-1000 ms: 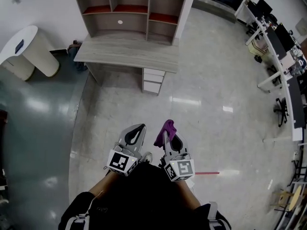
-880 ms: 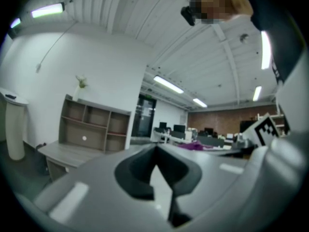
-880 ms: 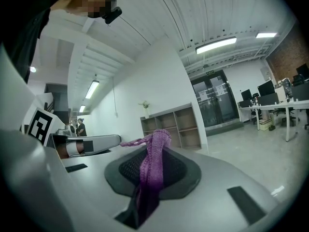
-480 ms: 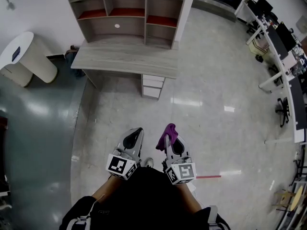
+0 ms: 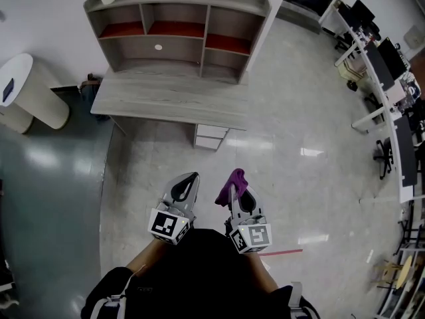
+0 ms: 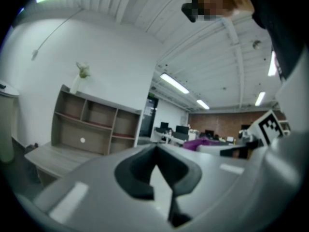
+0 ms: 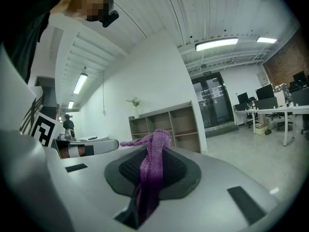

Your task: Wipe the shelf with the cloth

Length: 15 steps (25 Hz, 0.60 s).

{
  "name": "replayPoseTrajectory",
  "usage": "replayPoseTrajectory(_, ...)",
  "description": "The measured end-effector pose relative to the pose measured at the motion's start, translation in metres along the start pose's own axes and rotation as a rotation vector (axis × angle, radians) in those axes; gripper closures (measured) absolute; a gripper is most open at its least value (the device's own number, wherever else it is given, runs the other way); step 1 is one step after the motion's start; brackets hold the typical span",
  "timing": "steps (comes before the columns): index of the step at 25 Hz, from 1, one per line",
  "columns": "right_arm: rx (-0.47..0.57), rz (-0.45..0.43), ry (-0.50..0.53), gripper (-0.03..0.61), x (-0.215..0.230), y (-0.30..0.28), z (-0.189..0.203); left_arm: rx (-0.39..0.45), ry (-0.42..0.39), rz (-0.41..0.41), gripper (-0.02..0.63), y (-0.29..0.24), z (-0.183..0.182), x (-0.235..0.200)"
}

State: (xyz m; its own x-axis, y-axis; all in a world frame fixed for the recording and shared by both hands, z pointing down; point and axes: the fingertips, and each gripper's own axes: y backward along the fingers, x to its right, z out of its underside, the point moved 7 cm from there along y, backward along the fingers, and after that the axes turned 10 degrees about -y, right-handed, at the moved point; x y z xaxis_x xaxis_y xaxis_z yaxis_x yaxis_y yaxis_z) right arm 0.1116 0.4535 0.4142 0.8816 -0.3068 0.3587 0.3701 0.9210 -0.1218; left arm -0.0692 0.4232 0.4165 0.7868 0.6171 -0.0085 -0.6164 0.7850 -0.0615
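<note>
The shelf [image 5: 176, 35] above the bench [image 5: 169, 98] looks a bit nearer than a second ago, and both tongs are held low, side by side, well short of the shelf, the left tongs [image 5: 191, 178] pressed together on nothing, the right tongs [image 5: 231, 187] pinching the purple cloth [image 5: 234, 177]

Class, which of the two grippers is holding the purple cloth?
The right gripper, its jaws pinching the purple knitted cloth; the left gripper is shut and empty.
</note>
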Motion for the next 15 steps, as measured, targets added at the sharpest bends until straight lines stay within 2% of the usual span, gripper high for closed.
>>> replayPoseTrajectory(7, 0.000, 0.039, 0.016, 0.528, -0.012, -0.080, -0.015, 0.027, 0.009, 0.018, 0.612, -0.034, -0.008, -0.079)
replayPoseTrajectory(15, -0.013, 0.058, 0.016, 0.528, -0.012, -0.138, -0.026, 0.022, 0.047, 0.046, 0.612, -0.070, -0.005, -0.127)
